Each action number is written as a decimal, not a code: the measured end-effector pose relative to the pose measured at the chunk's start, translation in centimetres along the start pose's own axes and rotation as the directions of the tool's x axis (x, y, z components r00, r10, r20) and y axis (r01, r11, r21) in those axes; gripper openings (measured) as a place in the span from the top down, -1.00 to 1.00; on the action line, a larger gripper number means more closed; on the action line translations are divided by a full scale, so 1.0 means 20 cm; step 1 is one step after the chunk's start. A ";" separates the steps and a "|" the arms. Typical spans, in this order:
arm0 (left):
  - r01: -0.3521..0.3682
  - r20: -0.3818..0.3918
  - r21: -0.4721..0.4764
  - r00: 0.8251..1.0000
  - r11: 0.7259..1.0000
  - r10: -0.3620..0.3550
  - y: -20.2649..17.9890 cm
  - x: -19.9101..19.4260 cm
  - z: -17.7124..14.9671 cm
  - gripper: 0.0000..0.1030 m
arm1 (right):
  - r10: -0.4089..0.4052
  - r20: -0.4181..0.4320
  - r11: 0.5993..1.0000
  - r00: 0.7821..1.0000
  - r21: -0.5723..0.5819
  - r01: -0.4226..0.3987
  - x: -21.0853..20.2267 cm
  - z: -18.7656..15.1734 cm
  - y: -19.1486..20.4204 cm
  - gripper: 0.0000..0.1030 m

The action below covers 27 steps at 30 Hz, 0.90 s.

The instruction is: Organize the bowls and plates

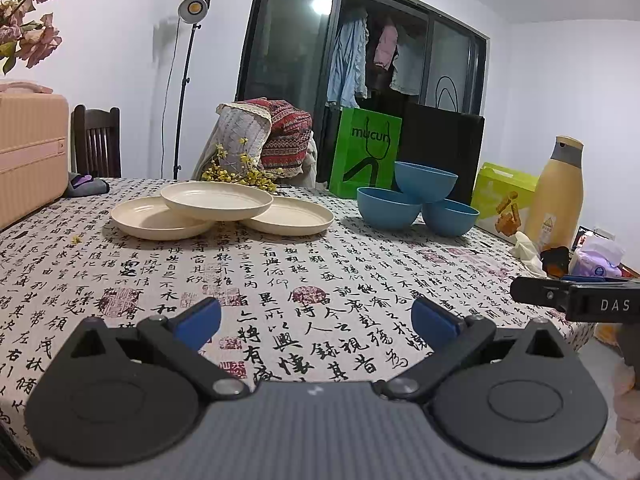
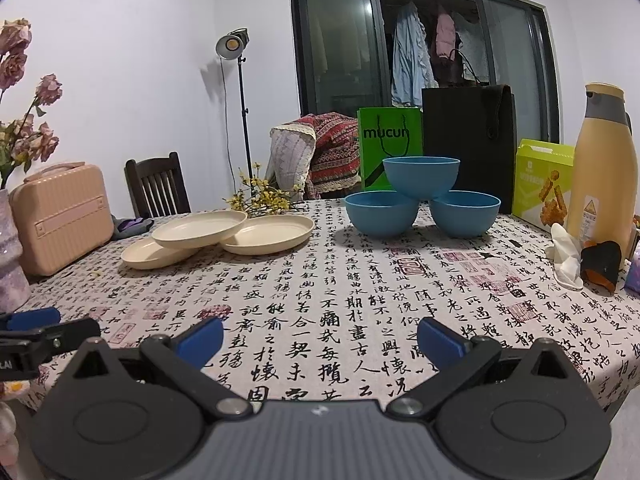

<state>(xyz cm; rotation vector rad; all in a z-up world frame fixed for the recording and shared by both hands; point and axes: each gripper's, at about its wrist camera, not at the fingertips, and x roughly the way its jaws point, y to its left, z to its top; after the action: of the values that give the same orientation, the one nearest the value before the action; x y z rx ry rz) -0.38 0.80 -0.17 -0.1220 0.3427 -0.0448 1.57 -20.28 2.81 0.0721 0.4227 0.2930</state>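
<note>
A white-walled room with a dark sliding glass door [image 2: 424,40], clothes hanging behind it; in front stands a desk [image 2: 320,304] under a cloth printed with black calligraphy and red seals.

Task items, far half of the desk. Three cream plates [image 1: 218,208]: two lie flat on the cloth, the third [image 1: 217,201] rests tilted across their inner rims. To their right, well apart from them, three blue bowls [image 2: 420,200]: two stand side by side on the cloth, and the third [image 2: 421,176] sits upright on their adjoining rims.

Left tongs [image 1: 316,320]: spread wide, blue pads empty, above the near part of the desk and aimed at the plates. Right tongs [image 2: 320,338]: likewise spread wide, holding nothing, above the near edge and aimed toward the bowls. Each appears at the edge of the other's view, level with it.

Surroundings. A sprig of yellow flowers [image 1: 240,172] lies just behind the plates. Behind the bowls stand a green "mucun" paper bag [image 2: 390,148] and a black paper bag [image 2: 468,144]. On the right side: a green snack box [image 2: 544,184], a tall yellow bottle with a grey collar [image 2: 604,176], and crumpled white tissue [image 2: 566,256]. On the left: a pink hard case [image 2: 60,220] and dried pink roses [image 2: 24,92]. Beyond the desk: a dark wooden chair [image 2: 158,188], a second chair draped in patterned cloth [image 2: 316,156], and a lit lamp on a stand [image 2: 236,52].
</note>
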 end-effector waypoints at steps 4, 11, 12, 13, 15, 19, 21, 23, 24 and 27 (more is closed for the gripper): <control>-0.003 0.001 -0.002 1.000 1.000 0.003 0.00 0.00 0.00 -1.00 | -0.001 0.000 1.000 1.000 0.000 0.001 0.00 0.00 0.00 -1.00; -0.004 0.004 -0.005 1.000 1.000 0.004 0.00 -0.01 0.00 -1.00 | 0.003 -0.002 1.000 1.000 -0.003 -0.003 0.00 0.00 0.01 -1.00; -0.003 0.004 -0.006 1.000 1.000 0.003 0.00 -0.01 0.00 -1.00 | 0.003 -0.002 1.000 1.000 -0.004 -0.003 0.00 0.00 0.01 -1.00; -0.003 0.004 -0.007 1.000 1.000 0.003 0.00 -0.01 0.00 -1.00 | 0.002 -0.002 1.000 1.000 -0.004 -0.002 0.00 0.00 0.01 -1.00; -0.003 0.005 -0.006 1.000 1.000 0.003 0.00 -0.01 0.00 -1.00 | 0.003 -0.002 1.000 1.000 -0.004 -0.003 0.00 0.00 0.01 -1.00; 0.000 0.006 -0.002 1.000 1.000 0.000 0.00 -0.01 0.01 -1.00 | 0.010 -0.002 1.000 1.000 -0.005 -0.010 0.00 0.00 0.02 -1.00; 0.003 0.005 -0.002 1.000 1.000 -0.003 0.00 -0.01 0.01 -1.00 | 0.011 -0.003 1.000 1.000 -0.006 -0.011 0.00 0.00 0.02 -1.00; 0.004 0.005 -0.003 1.000 1.000 -0.004 0.00 -0.01 0.01 -1.00 | 0.011 -0.003 1.000 1.000 -0.006 -0.011 0.00 0.00 0.02 -1.00; 0.004 0.005 -0.004 1.000 1.000 -0.004 0.00 -0.01 0.01 -1.00 | 0.011 -0.003 1.000 1.000 -0.006 -0.011 0.00 0.00 0.02 -1.00; 0.003 0.004 -0.003 1.000 1.000 -0.003 0.01 0.00 0.01 -1.00 | 0.012 -0.003 1.000 1.000 -0.009 -0.012 0.00 0.00 0.02 -1.00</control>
<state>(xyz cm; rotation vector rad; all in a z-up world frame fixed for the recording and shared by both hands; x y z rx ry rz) -0.41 0.94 -0.01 -0.1259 0.3381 -0.0472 1.51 -19.83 2.85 0.0649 0.4240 0.3066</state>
